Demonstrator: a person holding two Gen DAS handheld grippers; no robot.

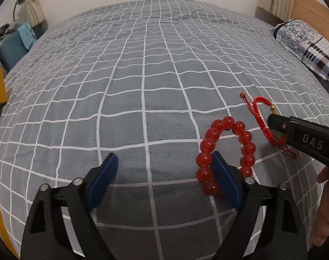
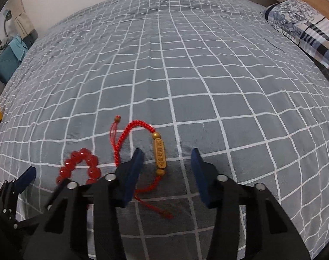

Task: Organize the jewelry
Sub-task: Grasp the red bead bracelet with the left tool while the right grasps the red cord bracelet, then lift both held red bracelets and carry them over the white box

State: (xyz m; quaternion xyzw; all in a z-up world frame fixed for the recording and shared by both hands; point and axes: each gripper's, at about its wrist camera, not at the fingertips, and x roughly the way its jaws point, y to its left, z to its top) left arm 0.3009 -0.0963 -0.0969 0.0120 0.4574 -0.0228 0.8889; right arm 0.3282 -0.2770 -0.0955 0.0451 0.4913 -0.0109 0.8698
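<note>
Trouble spot is the gold charm (image 2: 159, 156) on the red cord bracelet (image 2: 129, 130), lying on the bed (image 2: 186, 65) near its front edge between the spread fingers of the right gripper (image 2: 166, 169). It's round, so closing off-center could roll it away. Left gripper (image 1: 164, 173), also spread, has one finger poking through the red bead bracelet (image 1: 226, 149) and could drag it.

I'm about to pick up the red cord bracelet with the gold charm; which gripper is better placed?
Right. The right gripper is open with the cord bracelet's gold charm between its fingers. The left gripper is open beside the red bead bracelet.
</note>
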